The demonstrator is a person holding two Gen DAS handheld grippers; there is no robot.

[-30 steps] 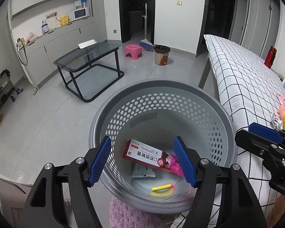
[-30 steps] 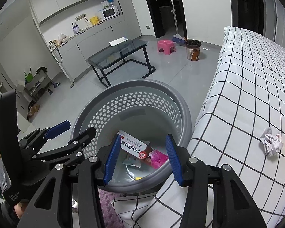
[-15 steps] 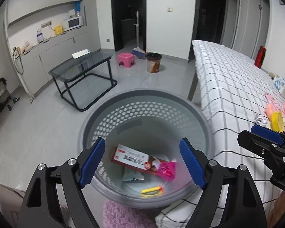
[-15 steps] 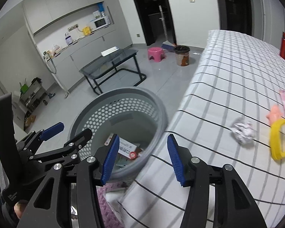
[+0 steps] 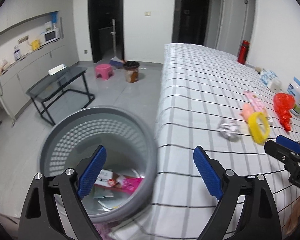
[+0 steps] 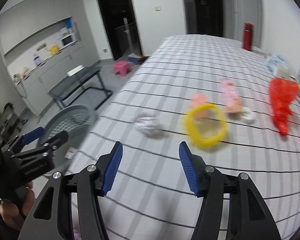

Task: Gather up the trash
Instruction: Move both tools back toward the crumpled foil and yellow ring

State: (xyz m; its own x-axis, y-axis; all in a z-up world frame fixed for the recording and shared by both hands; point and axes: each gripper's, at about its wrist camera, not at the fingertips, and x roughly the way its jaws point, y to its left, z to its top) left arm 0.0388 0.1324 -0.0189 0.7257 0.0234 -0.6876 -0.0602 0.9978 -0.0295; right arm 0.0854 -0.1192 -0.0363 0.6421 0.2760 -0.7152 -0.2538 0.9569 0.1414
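One gray basket (image 5: 94,124) with a perforated wall stands on the floor, touching the side of the bed (image 5: 200,92), and holds at least three pieces of trash: a white box with red print (image 5: 105,178), a pink wrapper (image 5: 130,184) and a pale packet (image 5: 102,193). On the checked sheet lie one crumpled white paper ball (image 6: 149,125), one yellow ring (image 6: 205,128), one peach-colored lump (image 6: 199,99) just behind the ring, one pink packet (image 6: 231,94), one small white ring (image 6: 248,116) and one red plastic bag (image 6: 282,102); these are blurred in the right view. The paper ball is nearest the bed's edge, the others farther in toward the wall. The left gripper (image 5: 149,174) hangs over the basket rim and bed edge, its jaws wide and opening, nothing between them. The right gripper (image 6: 150,168) is over bare sheet short of the paper ball, jaws apart and opening, empty. The sheet beyond the trash is bare up to a red bottle (image 5: 243,51).
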